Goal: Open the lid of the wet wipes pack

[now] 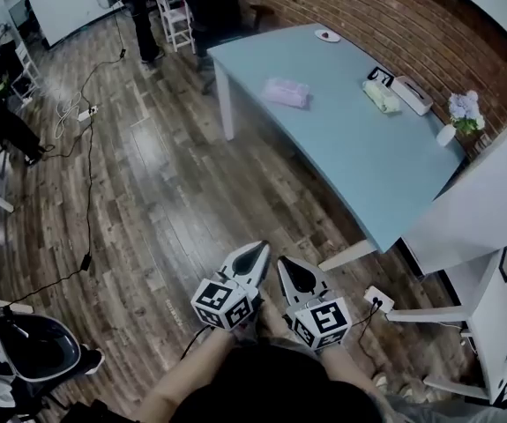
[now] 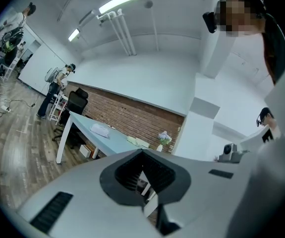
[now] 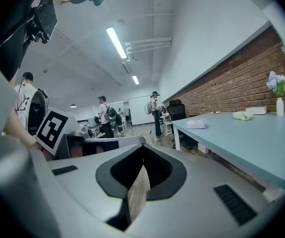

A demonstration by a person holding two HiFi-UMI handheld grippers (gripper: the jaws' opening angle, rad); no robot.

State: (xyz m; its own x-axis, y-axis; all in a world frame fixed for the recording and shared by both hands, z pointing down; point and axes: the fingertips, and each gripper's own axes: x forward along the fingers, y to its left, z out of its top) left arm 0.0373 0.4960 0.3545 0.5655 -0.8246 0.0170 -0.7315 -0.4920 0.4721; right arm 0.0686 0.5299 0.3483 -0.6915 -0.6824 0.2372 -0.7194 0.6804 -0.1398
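Approach stage, by the look of it: no contact with the table yet, lid work not begun. Low at 6 o'clock in the head view, left gripper point(image 1: 260, 248) and right gripper point(image 1: 283, 264) side by side, close against the person's body, over wood floor point(image 1: 165, 201). Fingers of both pressed together, tip to tip, nothing pinched between. Same reading in each gripper view, with only a thin sliver of background through the seam.

Light blue table point(image 1: 359, 166) off at 1 to 2 o'clock, well apart from both grippers. On it, toward 12 o'clock, a soft pink pack point(image 1: 287, 92), lying alone. Further round at 1 o'clock, a pale green pack point(image 1: 381, 97) just beside a white box point(image 1: 411, 93). At 2 o'clock, a small vase of flowers point(image 1: 461, 117) near the brick wall point(image 1: 394, 25). Most likely the wet wipes in the pink pack, though possibly in the green. Too small from here to be sure, and no lid discernible on either.

Next, as a judgement: close the distance to the table, settle on the right pack, then spread the fingers of at least one gripper before contact. Probably best to pin the pack's body flat with one gripper and hook the free edge of the lid with the other, lifting gently so as not to drag the light pack across the smooth top.
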